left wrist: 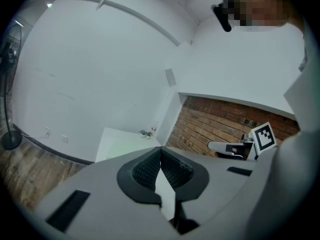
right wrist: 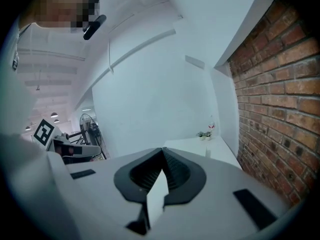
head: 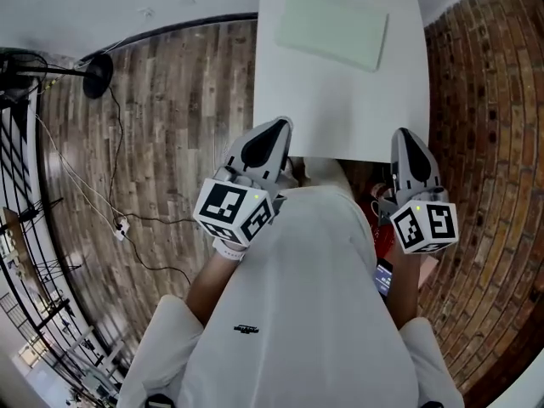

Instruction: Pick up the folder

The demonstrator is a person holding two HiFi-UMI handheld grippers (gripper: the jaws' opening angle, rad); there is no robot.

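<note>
Plainly, the pale green rectangular folder lies flat on the white rectangular table — toward its far end, well apart from both grippers. The left gripper and right gripper hover at the table's near edge (close to the person's white shirt), jaws pressed together, nothing between them.

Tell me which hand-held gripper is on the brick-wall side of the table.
The right hand-held gripper; the left hand-held gripper is by the wooden floor.
</note>
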